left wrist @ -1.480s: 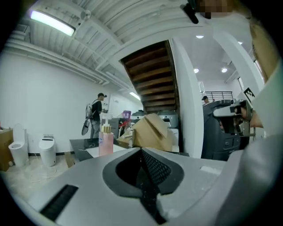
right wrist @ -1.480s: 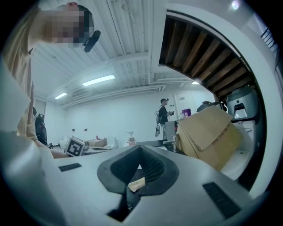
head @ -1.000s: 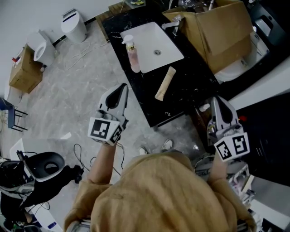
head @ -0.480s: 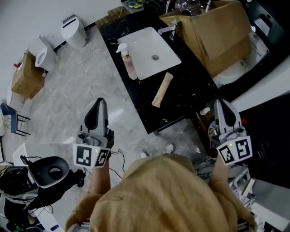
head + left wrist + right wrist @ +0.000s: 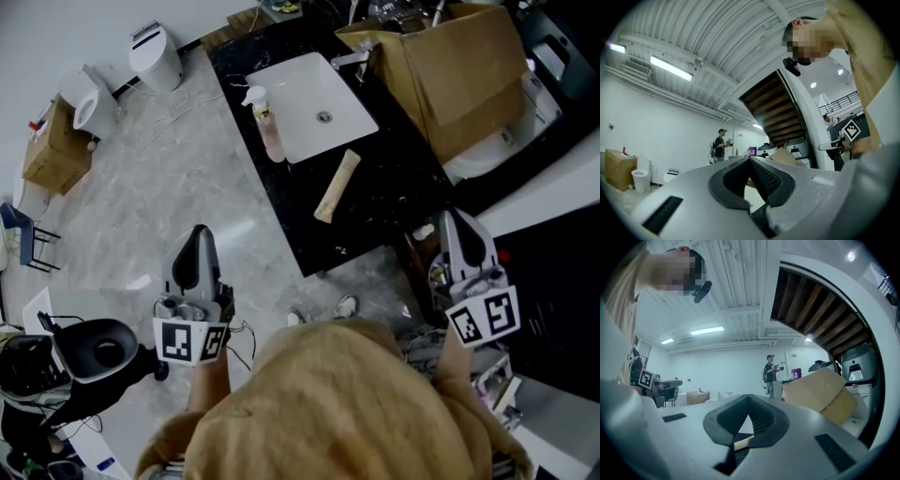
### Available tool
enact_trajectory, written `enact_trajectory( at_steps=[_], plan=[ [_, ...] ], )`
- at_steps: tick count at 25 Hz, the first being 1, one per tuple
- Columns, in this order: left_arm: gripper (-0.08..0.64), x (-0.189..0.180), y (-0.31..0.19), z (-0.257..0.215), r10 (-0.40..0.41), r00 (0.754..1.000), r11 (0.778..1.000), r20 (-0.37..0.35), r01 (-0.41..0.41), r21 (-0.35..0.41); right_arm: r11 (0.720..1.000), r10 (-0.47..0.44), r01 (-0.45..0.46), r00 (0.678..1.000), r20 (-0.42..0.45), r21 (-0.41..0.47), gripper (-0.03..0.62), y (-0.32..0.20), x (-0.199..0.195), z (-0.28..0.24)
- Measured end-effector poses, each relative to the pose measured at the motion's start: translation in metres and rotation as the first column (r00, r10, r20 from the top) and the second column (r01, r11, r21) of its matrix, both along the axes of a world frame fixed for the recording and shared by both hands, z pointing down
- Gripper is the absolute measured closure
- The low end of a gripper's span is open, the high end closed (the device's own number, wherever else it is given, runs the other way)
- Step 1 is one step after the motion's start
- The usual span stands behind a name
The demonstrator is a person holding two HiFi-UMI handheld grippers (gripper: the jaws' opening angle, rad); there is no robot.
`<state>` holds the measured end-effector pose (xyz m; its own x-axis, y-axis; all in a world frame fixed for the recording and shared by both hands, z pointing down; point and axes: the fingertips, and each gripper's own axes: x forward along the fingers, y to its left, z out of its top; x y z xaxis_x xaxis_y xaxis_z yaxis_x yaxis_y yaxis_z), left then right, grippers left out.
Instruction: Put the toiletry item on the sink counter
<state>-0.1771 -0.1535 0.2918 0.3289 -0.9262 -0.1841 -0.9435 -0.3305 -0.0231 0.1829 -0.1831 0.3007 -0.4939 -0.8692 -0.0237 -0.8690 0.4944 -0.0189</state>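
The tube [image 5: 337, 186] lies flat on the black worktop [image 5: 398, 202], just in front of the sink [image 5: 314, 98] on the person's side, with one end close to the basin's near edge. A pump bottle [image 5: 266, 127] stands upright at the sink's left edge. An open cardboard box [image 5: 450, 70] sits to the sink's right.

The left hand-held gripper [image 5: 198, 236] hangs over the floor [image 5: 159, 178], well apart from the sink and to its left. Its jaws are pressed together with nothing between them. The right hand-held gripper [image 5: 458, 225] is well in front of the sink and to its right, off the worktop's near corner. Its jaws also meet at the tips and hold nothing.
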Motion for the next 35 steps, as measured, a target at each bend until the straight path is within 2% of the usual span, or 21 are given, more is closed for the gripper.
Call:
enact_trajectory(
  at_steps=[20, 35],
  plan=[
    [0.555, 0.010, -0.006, -0.015, 0.045, 0.999, 0.998, -0.018, -0.044, 0.051, 0.997, -0.053, 0.053, 0.999, -0.008, 0.055, 0.591, -0.012, -0.034, -0.017],
    [0.555, 0.011, -0.010, -0.011, 0.045, 0.999, 0.999, -0.016, -0.045, 0.031, 0.996, -0.086, 0.086, 0.996, 0.004, 0.039, 0.591, -0.024, -0.047, -0.011]
  ],
)
